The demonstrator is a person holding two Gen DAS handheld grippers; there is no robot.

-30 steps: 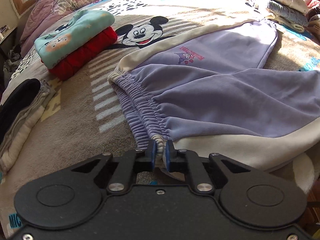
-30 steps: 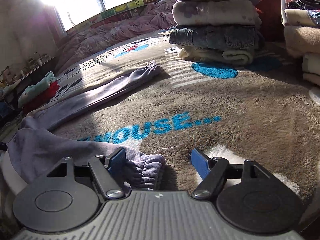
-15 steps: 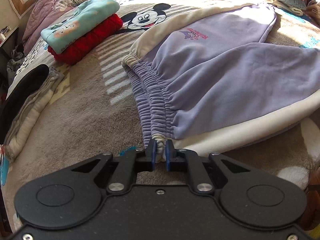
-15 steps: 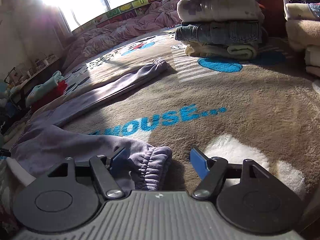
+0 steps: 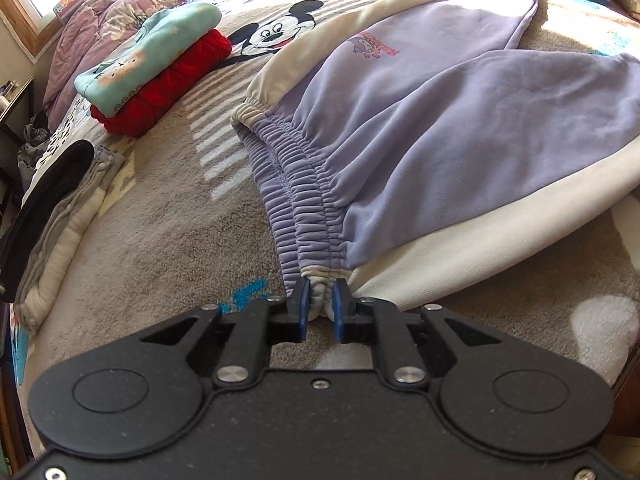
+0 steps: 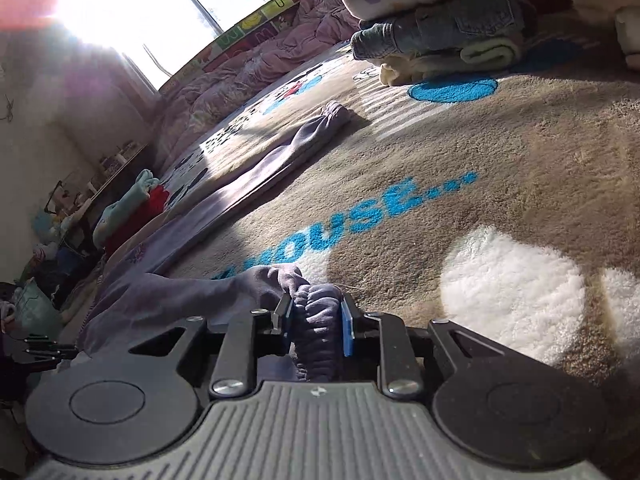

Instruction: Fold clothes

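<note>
Lilac sweatpants (image 5: 460, 128) with cream side stripes lie flat on a beige Mickey Mouse blanket (image 5: 160, 232). My left gripper (image 5: 320, 300) is shut on the near corner of their gathered waistband (image 5: 304, 200). In the right wrist view the near leg (image 6: 180, 292) runs in from the left, and my right gripper (image 6: 316, 312) is closing on its ribbed cuff (image 6: 316, 300), the blue pads pressing both sides. The other leg (image 6: 288, 152) stretches away across the blanket, its cuff at the far end.
A folded teal top on a red one (image 5: 160, 68) sits far left of the waistband. Dark and grey folded clothes (image 5: 52, 208) lie at the left edge. Stacks of folded clothes with jeans (image 6: 444, 28) stand at the far right. A pink quilt (image 6: 256, 76) lies under the window.
The right gripper's jaws closed from wide apart onto the leg cuff, and its view tilted. The left gripper sank a little toward the blanket, still holding the waistband corner.
</note>
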